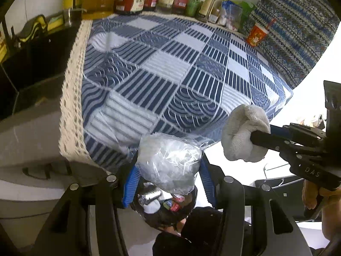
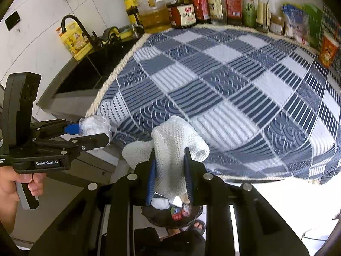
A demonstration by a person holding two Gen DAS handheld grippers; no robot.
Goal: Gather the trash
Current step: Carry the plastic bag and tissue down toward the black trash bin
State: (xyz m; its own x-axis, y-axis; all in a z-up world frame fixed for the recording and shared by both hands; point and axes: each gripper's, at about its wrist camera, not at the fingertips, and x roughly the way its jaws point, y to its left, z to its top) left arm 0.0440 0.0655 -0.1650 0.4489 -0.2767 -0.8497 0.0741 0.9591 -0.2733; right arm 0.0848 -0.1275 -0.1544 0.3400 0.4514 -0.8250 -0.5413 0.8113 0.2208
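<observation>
My left gripper [image 1: 168, 170] is shut on a crumpled clear plastic bag [image 1: 168, 160], pressed between its blue pads. My right gripper [image 2: 170, 168] is shut on a white knitted cloth [image 2: 174, 145]. Both hang just off the near edge of the blue-and-white patterned cloth [image 2: 223, 81] that covers the counter. Below the fingers stands a dark trash bin [image 1: 166, 209] with wrappers and white scraps inside; in the right wrist view the trash bin [image 2: 172, 215] sits right under the cloth. The right gripper [image 1: 255, 138] with its white cloth [image 1: 240, 134] shows at the right of the left wrist view, and the left gripper [image 2: 96, 136] with the bag [image 2: 93, 125] at the left of the right one.
Several sauce and oil bottles [image 2: 204, 4] line the counter's back, with packets and an orange cup [image 2: 328, 51] at the right. A black sink [image 2: 85, 72] with a tap lies left of the counter. A person's sandalled foot [image 2: 198, 226] stands beside the bin.
</observation>
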